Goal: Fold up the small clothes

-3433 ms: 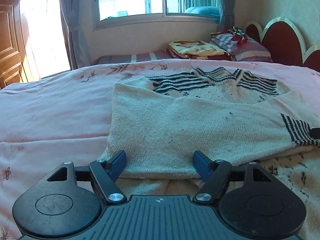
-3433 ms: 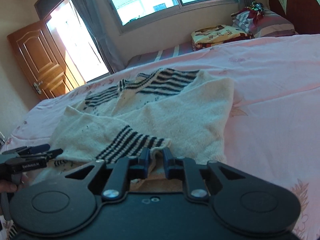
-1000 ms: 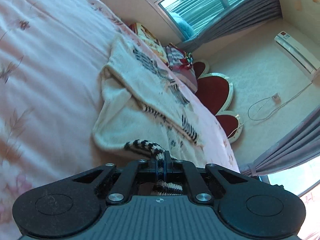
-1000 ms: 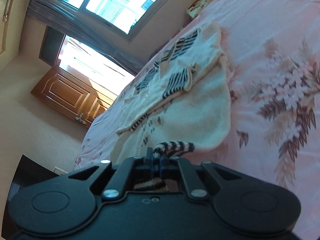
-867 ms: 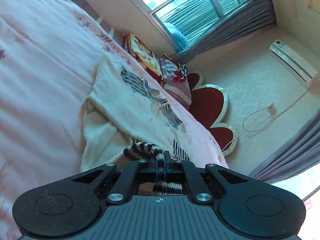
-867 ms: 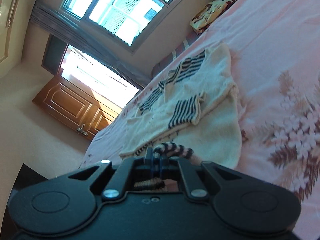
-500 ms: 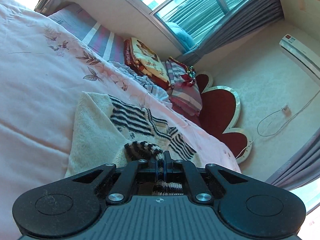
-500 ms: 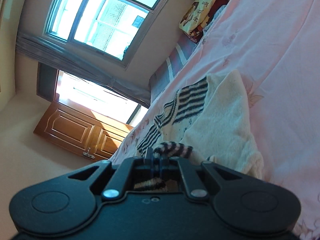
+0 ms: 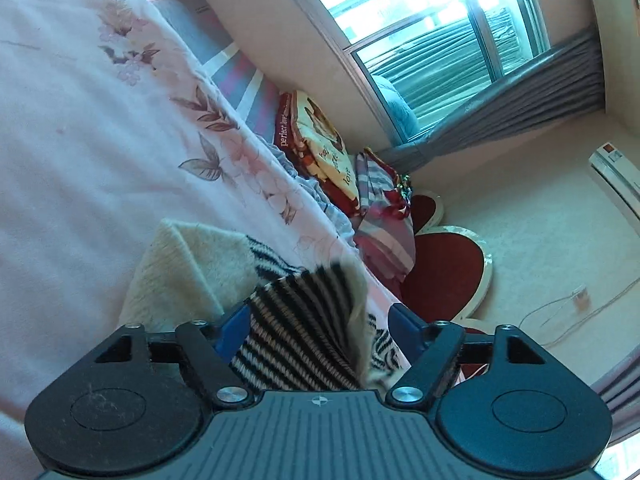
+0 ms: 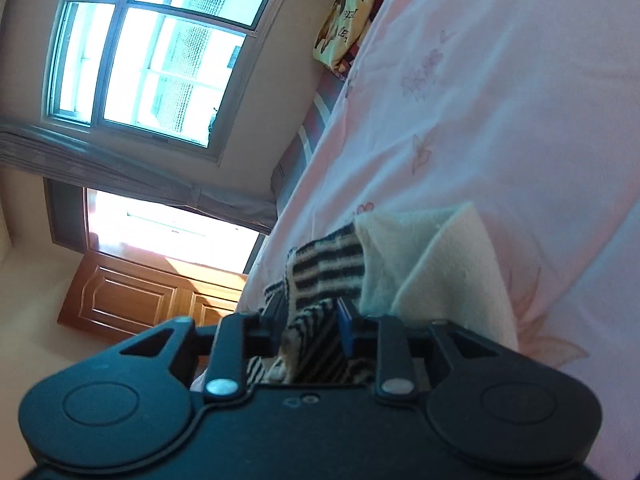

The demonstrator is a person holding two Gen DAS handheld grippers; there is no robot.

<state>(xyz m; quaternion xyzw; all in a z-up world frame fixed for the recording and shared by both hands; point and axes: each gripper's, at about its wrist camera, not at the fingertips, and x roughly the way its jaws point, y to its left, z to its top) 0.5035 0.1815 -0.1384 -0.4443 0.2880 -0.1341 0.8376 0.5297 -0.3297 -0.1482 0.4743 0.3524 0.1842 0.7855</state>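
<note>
The pink bedspread [image 9: 80,152] fills the left of the left wrist view, the cream sweater [image 9: 192,264] doubled over at lower centre so its striped hem [image 9: 304,328] meets the far end. The left gripper [image 9: 316,320] has just been opening — jaws wide apart, hem loose between them. The right gripper [image 10: 312,320] has also been parting, its jaws narrowly spread about the hem [image 10: 316,332] — letting the fold settle.

The right tool [image 10: 310,320], jaws just opening, has the sweater's striped hem [image 10: 312,340] loose between them.
</note>
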